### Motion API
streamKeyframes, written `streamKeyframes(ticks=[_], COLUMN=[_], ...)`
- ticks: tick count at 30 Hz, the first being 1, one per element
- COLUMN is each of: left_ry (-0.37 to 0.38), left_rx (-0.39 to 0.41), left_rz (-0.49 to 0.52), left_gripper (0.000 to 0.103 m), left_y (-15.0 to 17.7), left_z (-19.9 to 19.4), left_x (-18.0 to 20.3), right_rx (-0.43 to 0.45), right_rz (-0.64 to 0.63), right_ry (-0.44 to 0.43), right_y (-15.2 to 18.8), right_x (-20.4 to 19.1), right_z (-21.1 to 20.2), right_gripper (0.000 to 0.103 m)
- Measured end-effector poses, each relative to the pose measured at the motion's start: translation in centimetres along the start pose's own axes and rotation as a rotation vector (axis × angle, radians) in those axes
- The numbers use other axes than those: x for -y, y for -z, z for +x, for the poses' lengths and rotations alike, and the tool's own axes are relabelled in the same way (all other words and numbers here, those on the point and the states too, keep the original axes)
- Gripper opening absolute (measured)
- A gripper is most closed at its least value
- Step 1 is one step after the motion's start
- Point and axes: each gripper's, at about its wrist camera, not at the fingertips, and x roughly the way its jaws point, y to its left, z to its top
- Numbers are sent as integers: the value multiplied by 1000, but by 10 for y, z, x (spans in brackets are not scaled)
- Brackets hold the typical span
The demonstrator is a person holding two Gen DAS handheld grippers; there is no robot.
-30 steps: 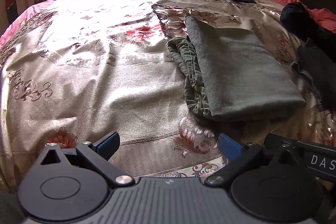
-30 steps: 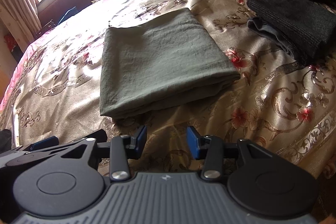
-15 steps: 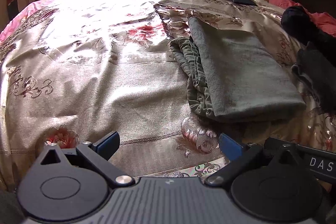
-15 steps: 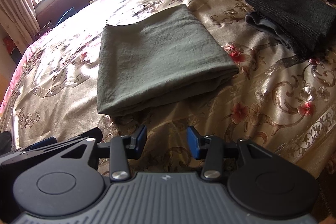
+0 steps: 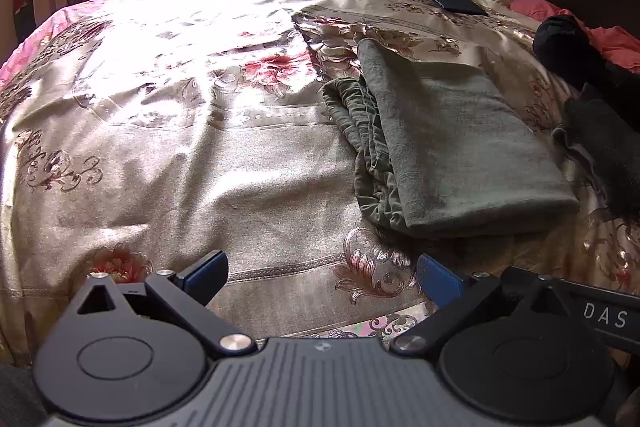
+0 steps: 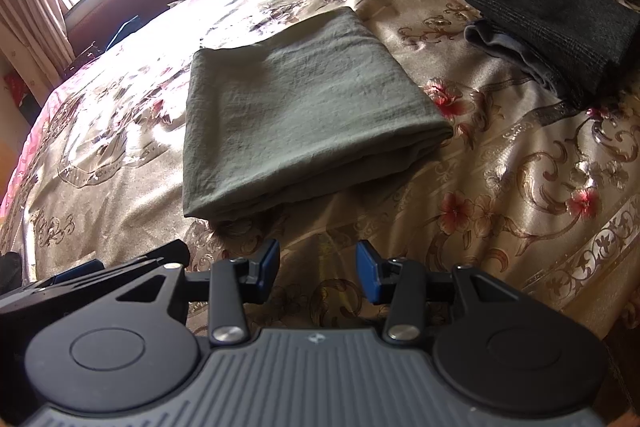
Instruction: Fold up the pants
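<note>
Left wrist view: left gripper (image 5: 322, 273) spread wide, empty, above bedspread (image 5: 160, 147). Green pants (image 5: 460, 155) folded flat ahead, right of centre, gathered waistband on left edge. Right gripper (image 6: 317, 265) parted, empty, short of pants' near edge. Dark folded clothes (image 6: 560, 23) beside pants, apart.

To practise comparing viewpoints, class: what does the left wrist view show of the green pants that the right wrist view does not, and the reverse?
Only the left wrist view shows the bunched, gathered edge of the green pants sticking out from under the smooth top layer. Only the right wrist view shows the folded dark clothes clearly as a stack. Both show the pants folded flat on the bedspread, the phone beyond them, and an open, empty gripper: left gripper, right gripper.
</note>
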Motion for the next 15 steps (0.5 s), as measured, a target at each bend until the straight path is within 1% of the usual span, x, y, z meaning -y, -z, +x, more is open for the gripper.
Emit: streamKeyframes(ticks=[15], left_ry=[2], left_rx=[8], left_rz=[5], left_gripper=[103], left_y=[-1], left_z=[-2], left_x=[0], right_rx=[-6], right_rz=[-6], right_ry=[2], right_y=[0], right_x=[-1], right_z=[1], right_gripper=[43])
